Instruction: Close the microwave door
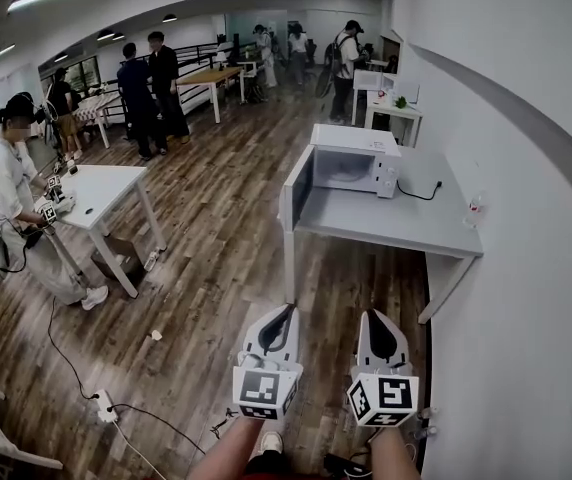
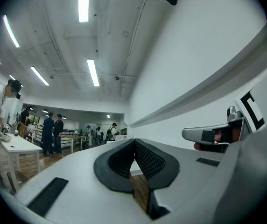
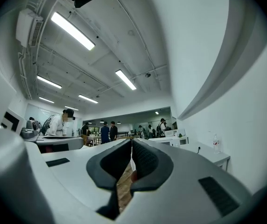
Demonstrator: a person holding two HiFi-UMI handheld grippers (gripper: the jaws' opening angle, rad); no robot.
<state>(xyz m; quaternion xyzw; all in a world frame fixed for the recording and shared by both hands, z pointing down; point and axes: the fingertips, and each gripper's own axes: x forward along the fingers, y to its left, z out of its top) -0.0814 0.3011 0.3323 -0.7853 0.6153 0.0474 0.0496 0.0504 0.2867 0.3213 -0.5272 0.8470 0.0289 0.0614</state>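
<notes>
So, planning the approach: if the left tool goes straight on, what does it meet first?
The left tool probably meets the open microwave door, at the left edge of the table; the way there looks free, though depth is unclear.

I read no text, number or brand anywhere. Only square black-white marker pattern on cube [image 1: 266, 391] of left gripper [image 1: 288, 310]; same on right gripper [image 1: 374, 316]. Microwave [image 1: 351, 163] panel and bottle [image 1: 475, 208] label too small for me to read.

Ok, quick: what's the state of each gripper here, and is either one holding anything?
Left gripper: closed, jaws together, holding nothing.
Right gripper: closed, jaws together, holding nothing.
</notes>
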